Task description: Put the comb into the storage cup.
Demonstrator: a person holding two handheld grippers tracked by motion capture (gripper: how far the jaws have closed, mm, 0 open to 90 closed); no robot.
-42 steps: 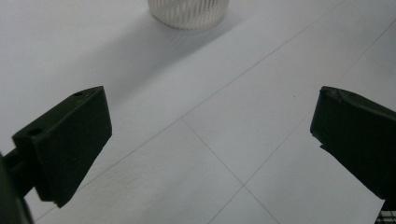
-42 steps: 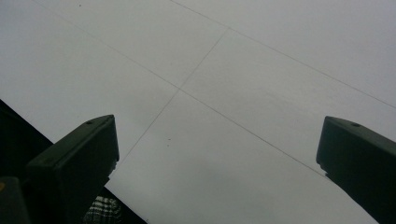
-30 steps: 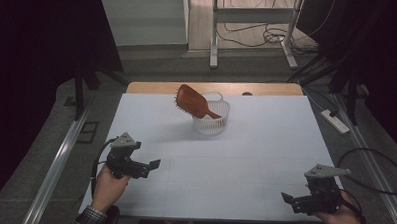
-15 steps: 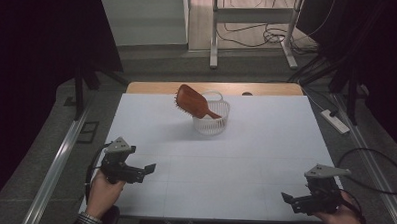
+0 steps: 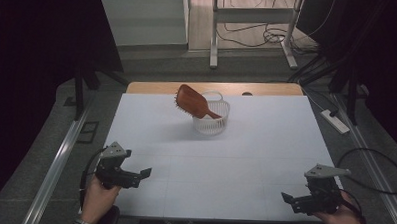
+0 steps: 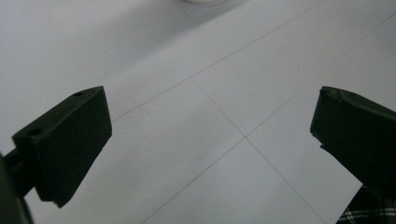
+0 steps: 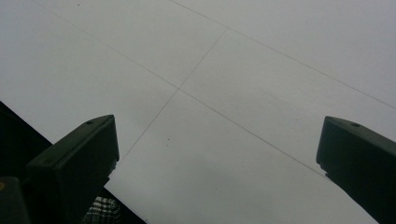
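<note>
Since a second ago, the left gripper (image 5: 145, 172) has drawn back toward the near edge of the table, while the right gripper (image 5: 286, 197) has kept its place at the near right corner. Nothing lies between either pair of jaws and the far things; bare sheet stretches ahead of both. Well ahead of the left jaws and off to their right stands a small white slotted plastic basket (image 5: 210, 123), with a reddish-brown wooden paddle hairbrush (image 5: 193, 102) propped in it, handle down inside, its broad head leaning out over the rim up and to the left, bristles facing down. The white table covering (image 5: 265, 144) is marked with thin grey grid lines, which cross just ahead of the jaws in both gripper views; a strip of pale wooden tabletop (image 5: 267, 88) shows past its far edge. Beyond lie a grey floor, metal frame legs, loose cables and a white power strip (image 5: 336, 121). Both grippers are empty, their black jaws spread wide. A bit of plaid cloth (image 6: 366, 215) shows under the left gripper's one jaw.
</note>
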